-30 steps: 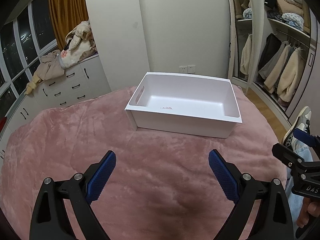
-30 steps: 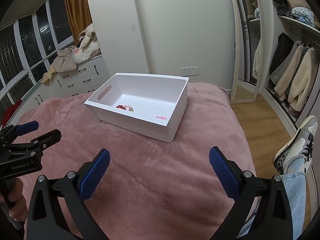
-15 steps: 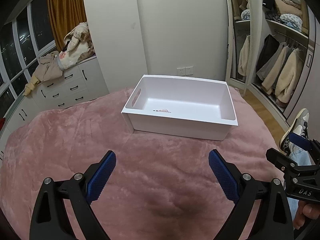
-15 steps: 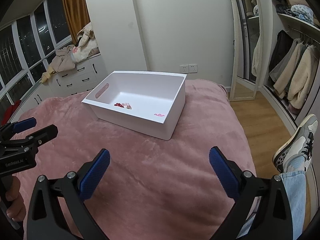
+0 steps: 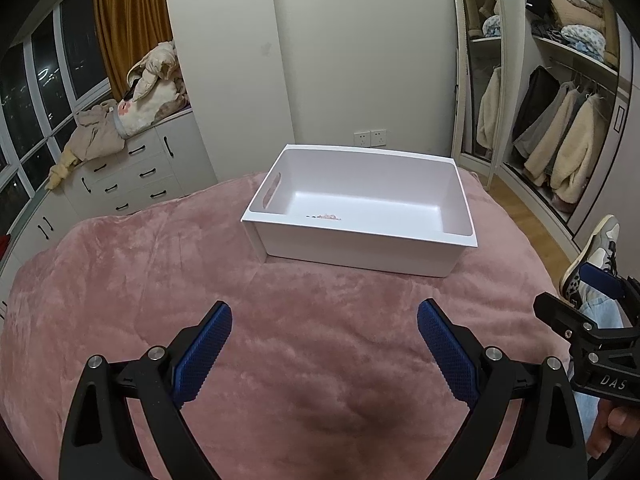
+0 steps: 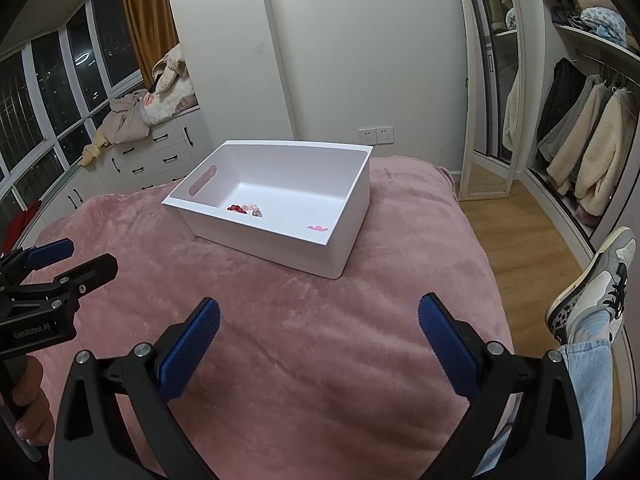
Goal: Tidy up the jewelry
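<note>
On right gripper (image 5: 576,300) — "DAS"; left gripper (image 6: 68,256) — "GenRobot.AI".

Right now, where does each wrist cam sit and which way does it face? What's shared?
Left wrist: on the left gripper, open above the pink blanket, facing the white bin almost square-on; right gripper and a hand at the right edge.
Right wrist: on the right gripper, open, facing the bin's corner; left gripper at left, jeans leg and sneaker at right.
Shared: bin, jewelry, blanket.
</note>
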Demonstrator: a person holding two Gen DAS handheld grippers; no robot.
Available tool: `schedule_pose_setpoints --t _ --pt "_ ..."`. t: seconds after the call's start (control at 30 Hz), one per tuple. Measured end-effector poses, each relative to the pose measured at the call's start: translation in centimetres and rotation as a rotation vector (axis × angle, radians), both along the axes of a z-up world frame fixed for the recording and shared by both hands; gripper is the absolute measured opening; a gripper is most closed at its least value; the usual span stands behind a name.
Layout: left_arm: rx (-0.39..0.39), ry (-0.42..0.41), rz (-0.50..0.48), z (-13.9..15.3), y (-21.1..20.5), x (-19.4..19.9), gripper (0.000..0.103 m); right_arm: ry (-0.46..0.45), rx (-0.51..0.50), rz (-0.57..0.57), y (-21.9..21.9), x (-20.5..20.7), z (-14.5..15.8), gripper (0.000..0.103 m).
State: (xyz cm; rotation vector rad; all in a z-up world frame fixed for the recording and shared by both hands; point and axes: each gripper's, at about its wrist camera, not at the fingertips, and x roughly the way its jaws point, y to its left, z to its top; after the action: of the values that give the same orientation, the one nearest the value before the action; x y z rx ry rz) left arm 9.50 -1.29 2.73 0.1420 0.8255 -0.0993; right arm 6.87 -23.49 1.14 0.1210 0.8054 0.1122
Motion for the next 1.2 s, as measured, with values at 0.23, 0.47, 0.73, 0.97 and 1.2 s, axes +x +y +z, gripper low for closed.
schedule_pose_setpoints --t 0.23,0.47,0.73,0.97,1.2 --pt "0.004 0.001 0.001 -0.05 -0.13 0.00 0.095 0.000 0.001 0.001 0.03 0.06 0.05 0.098" --pt "-0.001 0.003 -0.003 -0.02 -0.12 -0.05 0.095 -0.003 0.004 0.004 0.27 0.19 0.07 0.098" --pt "-0.009 0.005 0.002 -0.26 -0.09 -0.27 0.095 -0.009 0.007 0.013 0.42 0.16 -0.01 0.098" --pt "-0.006 0.004 0.007 -0.30 -0.23 -0.39 0.095 -0.012 0.013 0.008 0.21 0.14 0.11 0.098" --pt "-0.012 0.007 0.006 -0.42 -0.36 -0.61 0.095 -0.013 0.016 0.006 0.02 0.11 0.16 0.098"
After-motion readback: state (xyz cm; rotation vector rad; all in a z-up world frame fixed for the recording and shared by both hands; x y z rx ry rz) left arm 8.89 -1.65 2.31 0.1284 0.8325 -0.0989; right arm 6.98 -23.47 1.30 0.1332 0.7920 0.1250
